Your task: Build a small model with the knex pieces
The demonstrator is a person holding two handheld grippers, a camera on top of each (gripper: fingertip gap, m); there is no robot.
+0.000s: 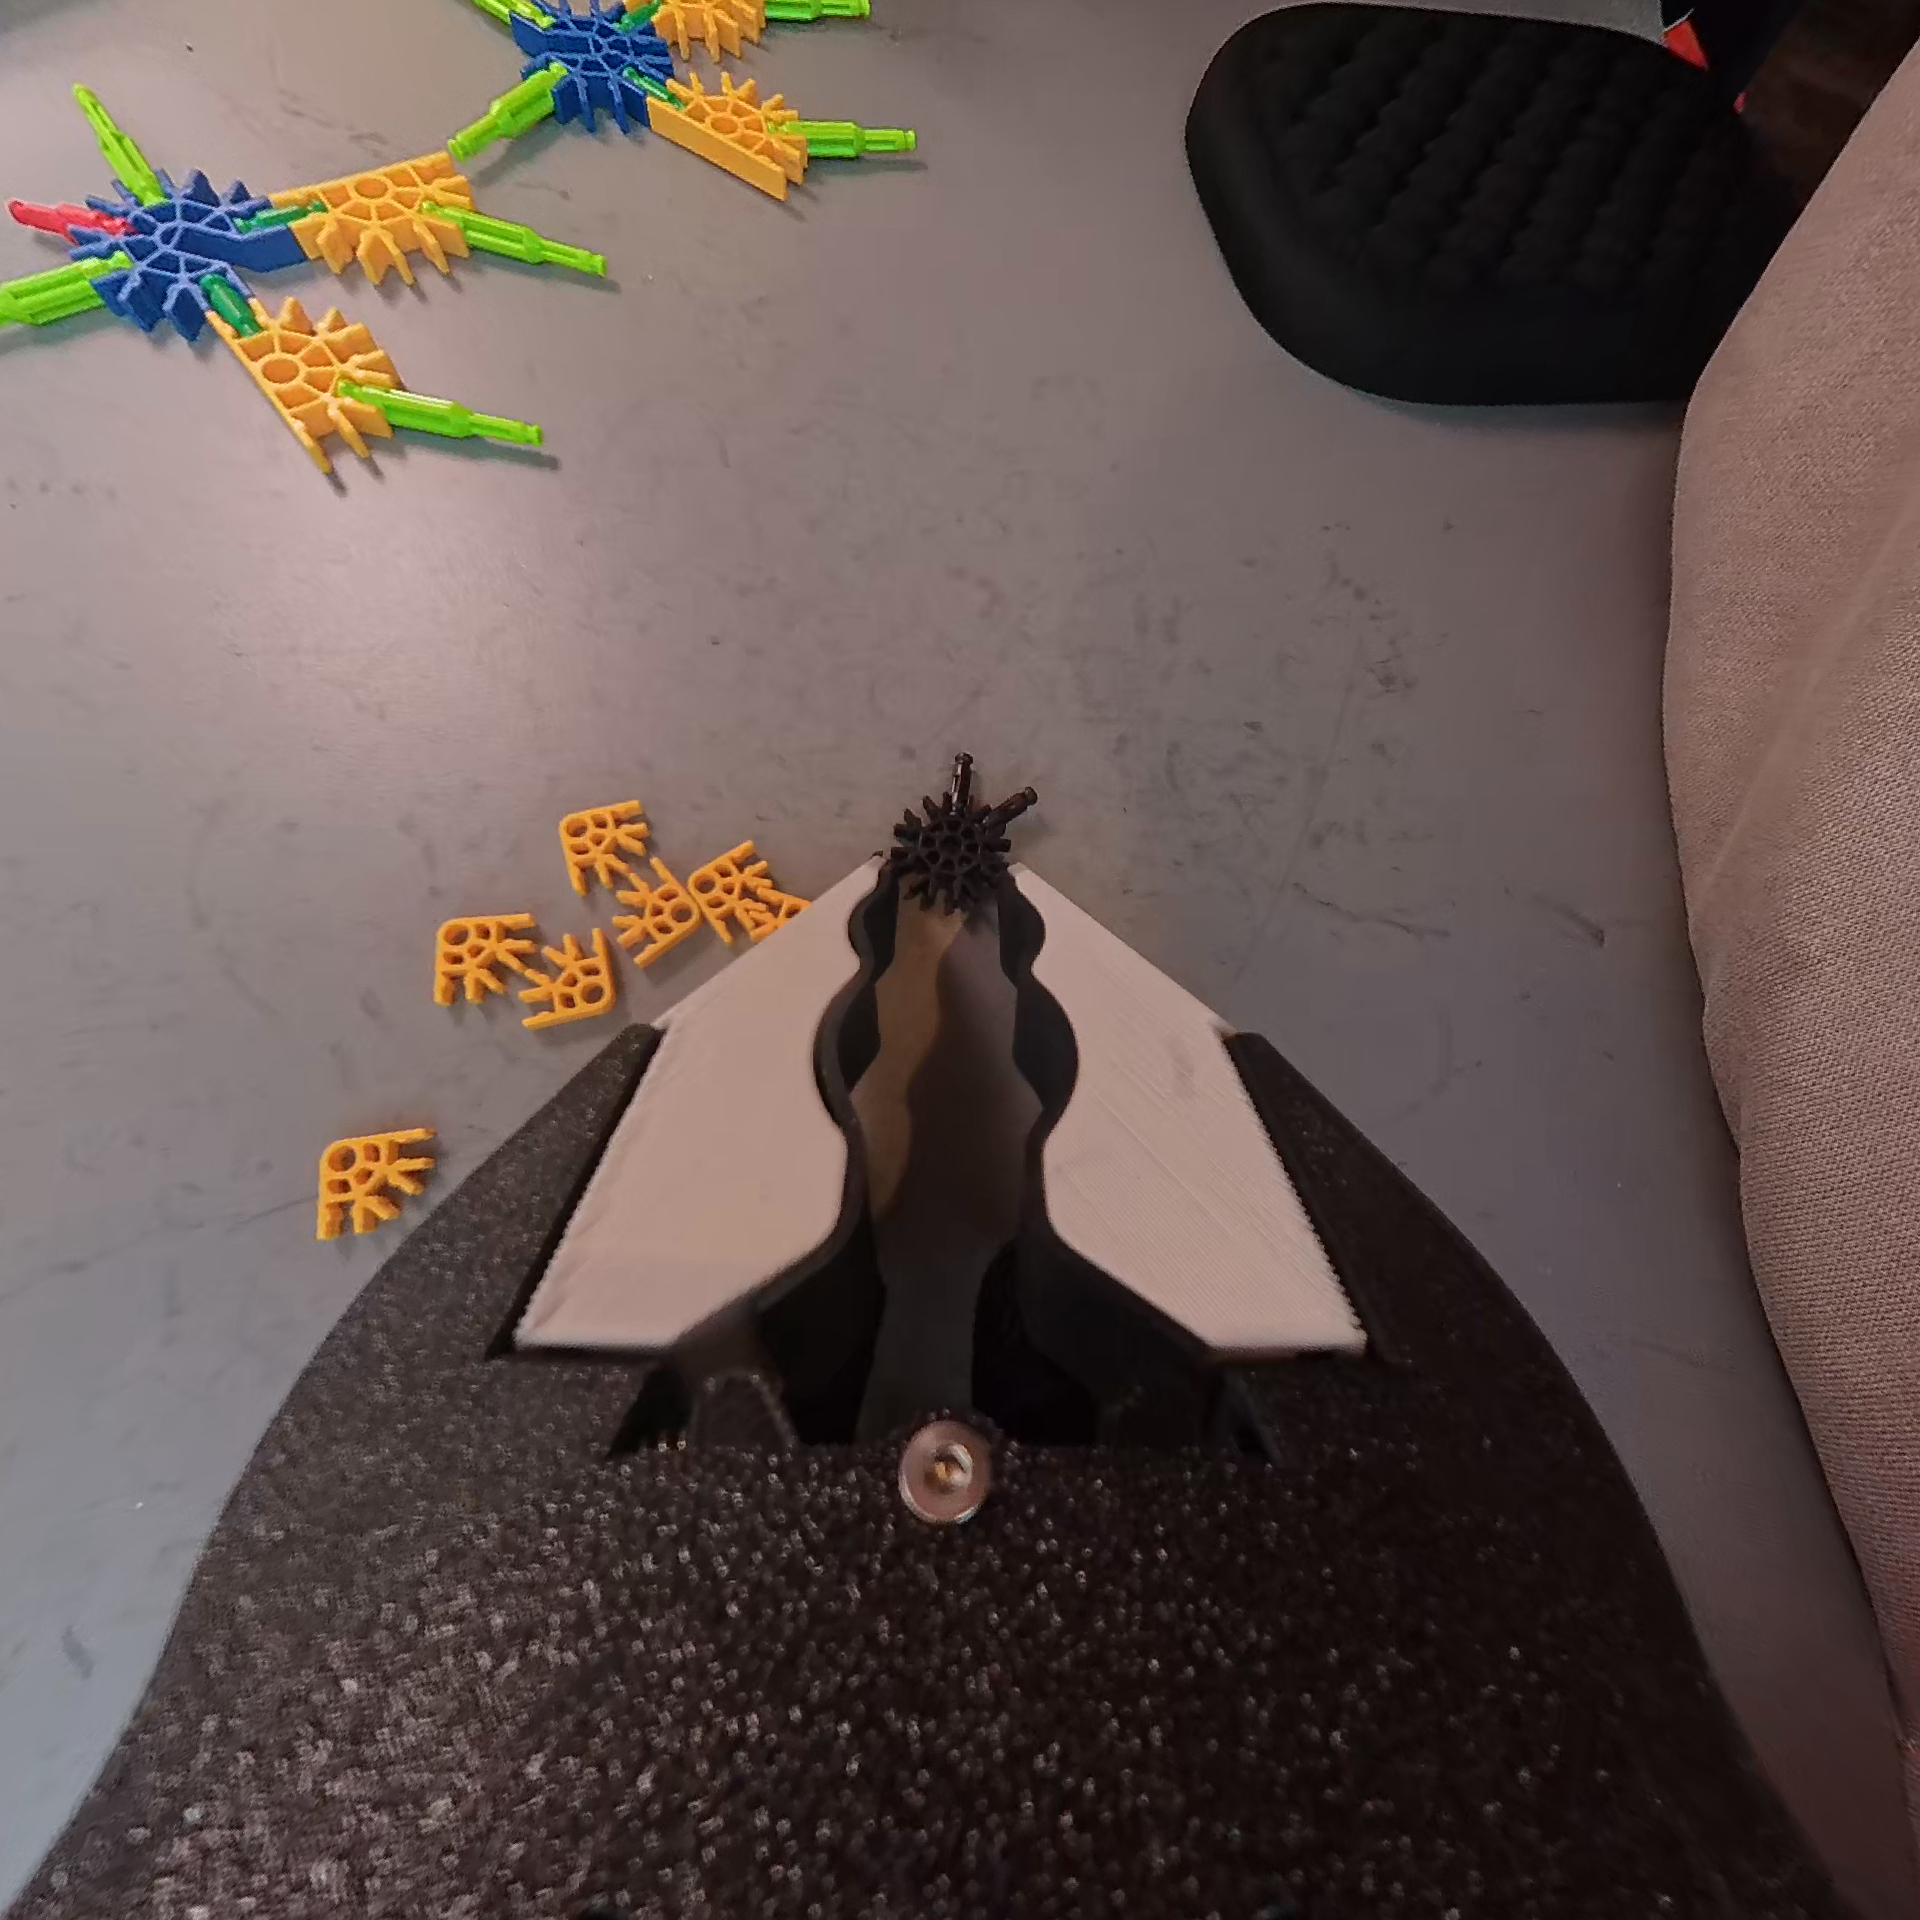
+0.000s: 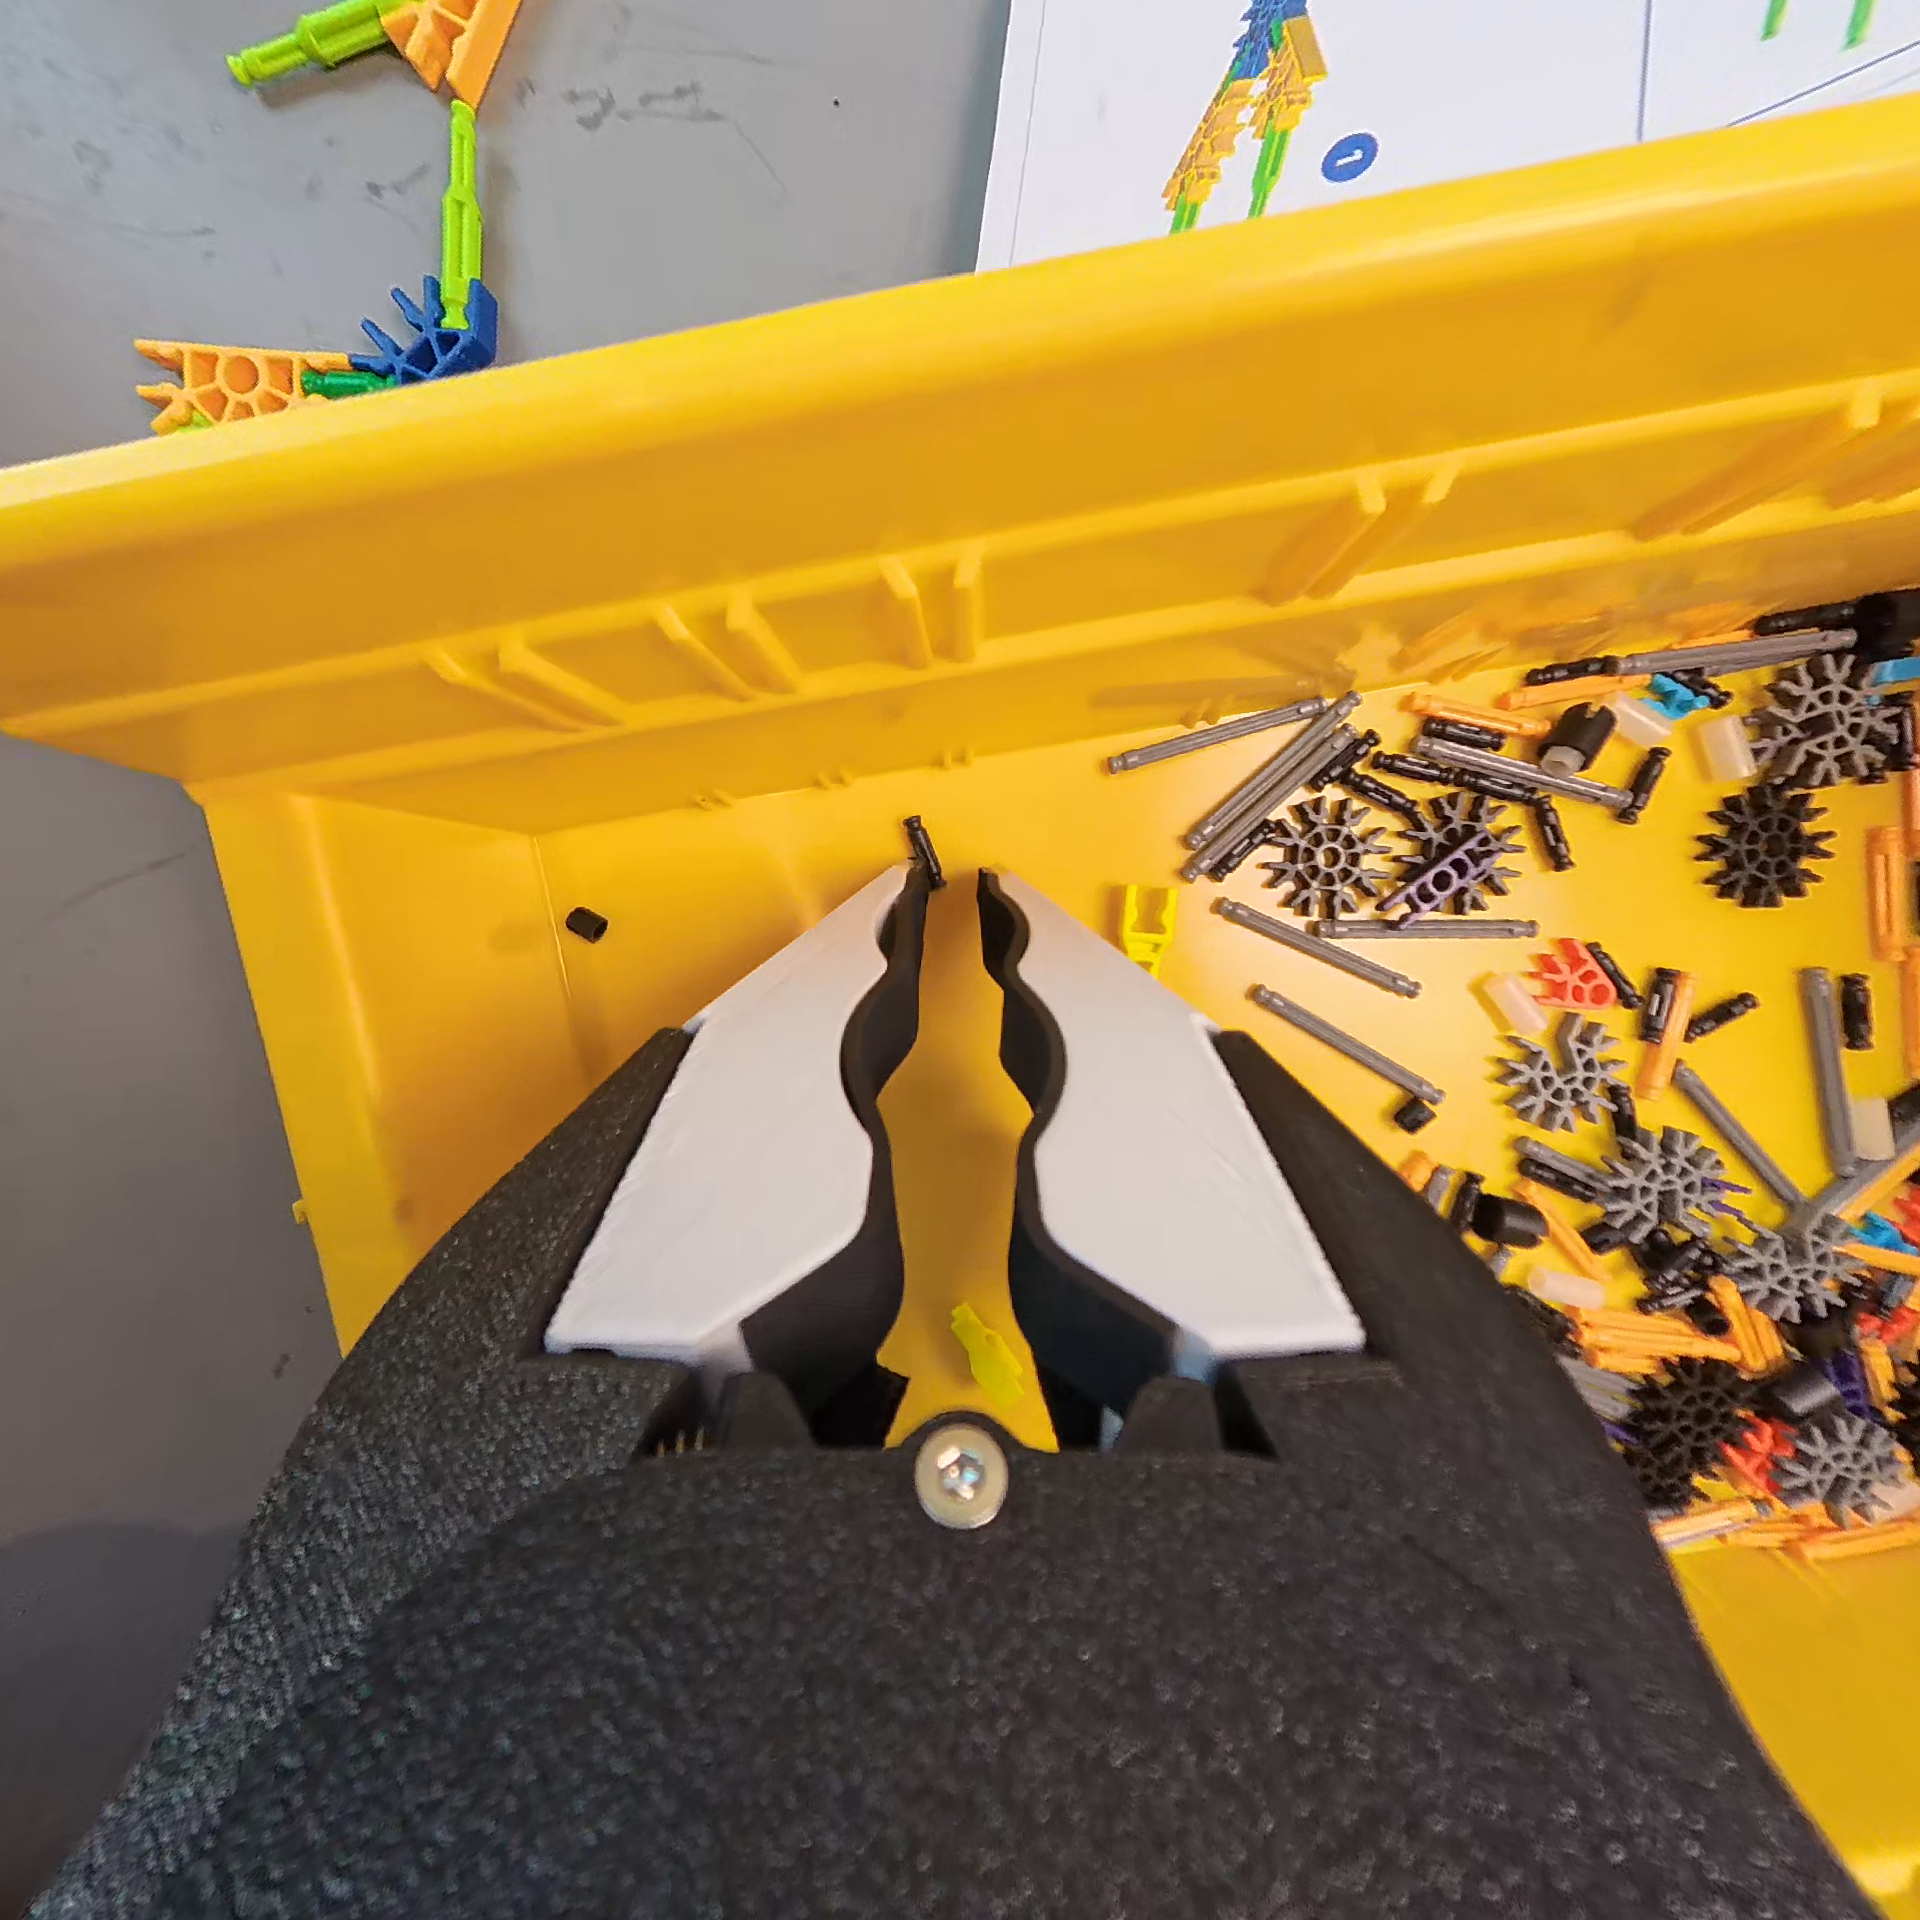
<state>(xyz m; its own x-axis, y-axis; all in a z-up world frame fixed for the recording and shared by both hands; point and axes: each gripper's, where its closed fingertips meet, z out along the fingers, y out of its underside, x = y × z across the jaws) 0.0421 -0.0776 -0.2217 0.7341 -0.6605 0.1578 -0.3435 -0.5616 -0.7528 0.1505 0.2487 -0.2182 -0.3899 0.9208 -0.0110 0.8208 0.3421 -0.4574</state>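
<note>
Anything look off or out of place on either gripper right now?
One oddity: on the right gripper, a small black rod sits against the left fingertip only, with the jaws slightly apart over the yellow bin, so it looks barely held. The left gripper is shut squarely on a black snowflake connector.

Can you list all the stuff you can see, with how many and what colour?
Star-shaped toy builds: two, blue, orange and green, far left on the table.
Loose flat pieces: six, orange, on the table left of the left tongs.
Table: one, grey.
Pad: one, black, far right on the table.
Bin: one, yellow, around the right tongs.
Pile of rods and wheels: many, grey, black, orange, right side of the bin.
Paper sheet: one, white, behind the bin.
Left tongs: shut on a black wheel piece.
Right tongs: slightly open, a small black rod at one tip.
</note>
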